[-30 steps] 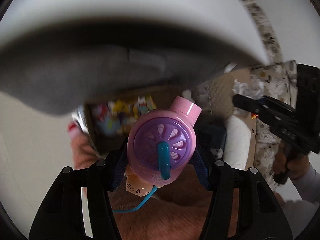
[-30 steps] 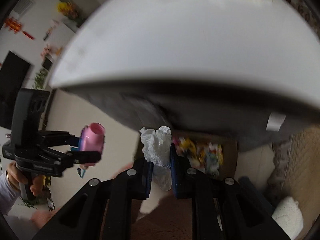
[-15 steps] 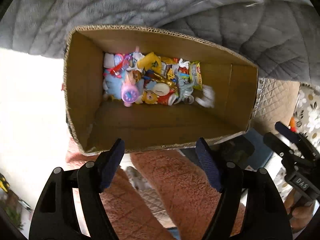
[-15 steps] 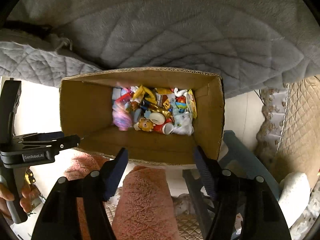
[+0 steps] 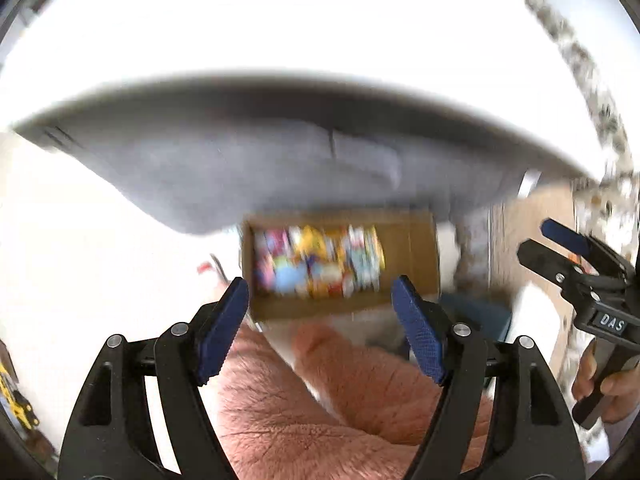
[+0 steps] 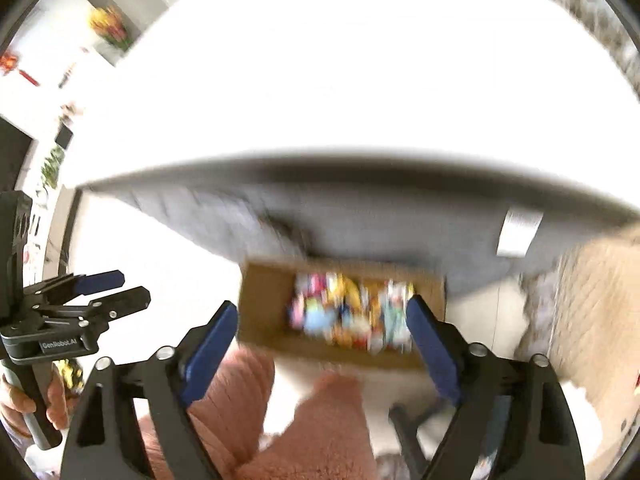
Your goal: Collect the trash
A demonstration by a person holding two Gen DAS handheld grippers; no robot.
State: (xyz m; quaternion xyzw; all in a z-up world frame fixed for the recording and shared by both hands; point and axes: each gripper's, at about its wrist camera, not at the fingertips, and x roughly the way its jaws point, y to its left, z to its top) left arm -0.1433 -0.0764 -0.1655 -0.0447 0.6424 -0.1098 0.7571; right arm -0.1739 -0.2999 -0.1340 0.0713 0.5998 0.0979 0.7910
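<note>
- Both views are pretty motion-blurred, so take the fine details loosely.
- Left gripper (image 5: pixel 320 312): jaws wide apart, nothing between the blue pads (image 5: pixel 222 330).
- Right gripper (image 6: pixel 322 336): jaws are opening, nothing clamped between them either.
- Cardboard box (image 5: pixel 416 248) sits on the floor, tucked partly under the near edge of the table (image 5: pixel 280 20), below the hanging grey quilted cover (image 5: pixel 240 168).
- The trash (image 5: pixel 320 256) is inside the box, a colourful jumble piled toward its far side. Looks like wrappers and small toys, but it's too smeared to say for sure.
- Pink fuzzy fabric (image 6: pixel 320 432), probably the person's legs, fills the bottom of both views, just this side of the box.
- Each gripper shows up at the edge of the other's view, held by a hand (image 6: pixel 24 400).
</note>
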